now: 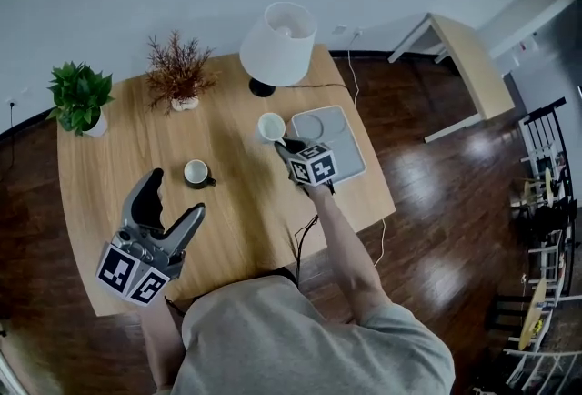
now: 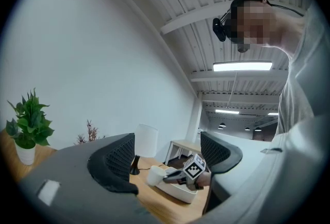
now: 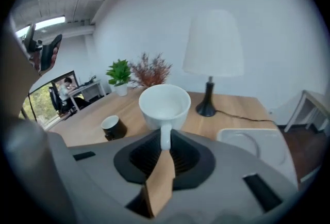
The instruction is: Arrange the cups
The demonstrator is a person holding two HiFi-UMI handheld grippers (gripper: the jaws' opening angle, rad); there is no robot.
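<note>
1. Now the right gripper (image 3: 165, 150) is clamped on the handle of the white cup (image 3: 165, 107), holding it above the table (image 1: 118, 138), just beside the tray (image 1: 350, 156).
2. Left gripper (image 1: 176, 192) hangs agape, empty.
3. Next, likely: lower it upright onto the tray, then fetch the black cup (image 1: 197, 173).

Soft, even light fills the room, and the pale wooden tabletop (image 1: 245, 211) carries only faint shadows. Bright patches glint off the glossy dark wood floor (image 1: 436, 238). In the left gripper view a long ceiling strip light (image 2: 242, 66) glares white. Both gripper views bend hard into black corners, their nearest foreground smeared soft, while the white handled cup (image 3: 165, 104) is sharp.
</note>
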